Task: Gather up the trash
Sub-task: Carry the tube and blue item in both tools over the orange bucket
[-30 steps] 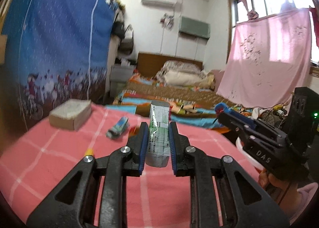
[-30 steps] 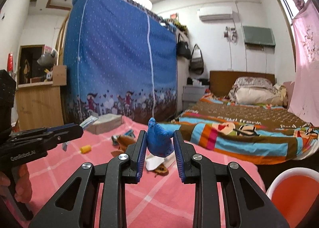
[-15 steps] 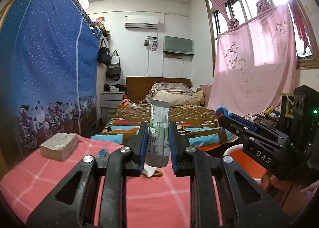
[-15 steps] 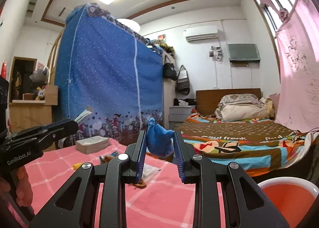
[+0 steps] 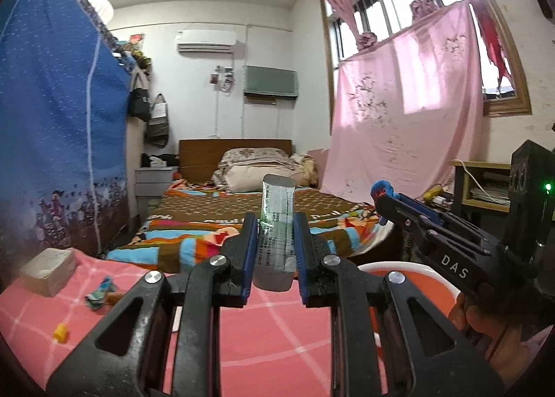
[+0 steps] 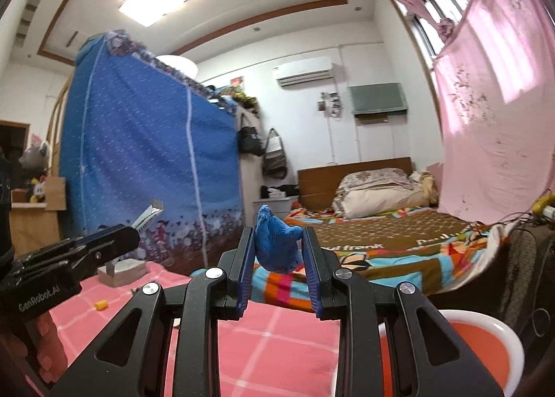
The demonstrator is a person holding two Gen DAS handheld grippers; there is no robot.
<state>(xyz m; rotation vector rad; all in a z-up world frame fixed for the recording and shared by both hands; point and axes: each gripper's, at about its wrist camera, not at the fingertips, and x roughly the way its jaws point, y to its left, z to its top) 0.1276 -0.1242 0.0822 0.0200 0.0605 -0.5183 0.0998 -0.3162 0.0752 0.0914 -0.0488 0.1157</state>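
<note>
Pink checked tablecloth (image 5: 284, 334), bedroom; left fingers (image 5: 274, 251) clamp silver wrapper (image 5: 275, 223), right fingers (image 6: 279, 267) clamp blue wad (image 6: 277, 246).

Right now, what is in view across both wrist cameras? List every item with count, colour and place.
Silver-green wrapper: 1, clamped in the left gripper.
Blue crumpled scrap: 1, clamped in the right gripper.
Bin: 1, white rim, orange inside, right of the table.
Tablecloth: 1, pink check, covers the table.
Tissue pack: 1, beige, table's far left.
Small wrapper: 1, teal, on the cloth.
Yellow bit: 1, on the cloth, left.
Bed: 1, striped cover, behind the table.
Left gripper: black, blue pads.
Right gripper: black, blue pads.
</note>
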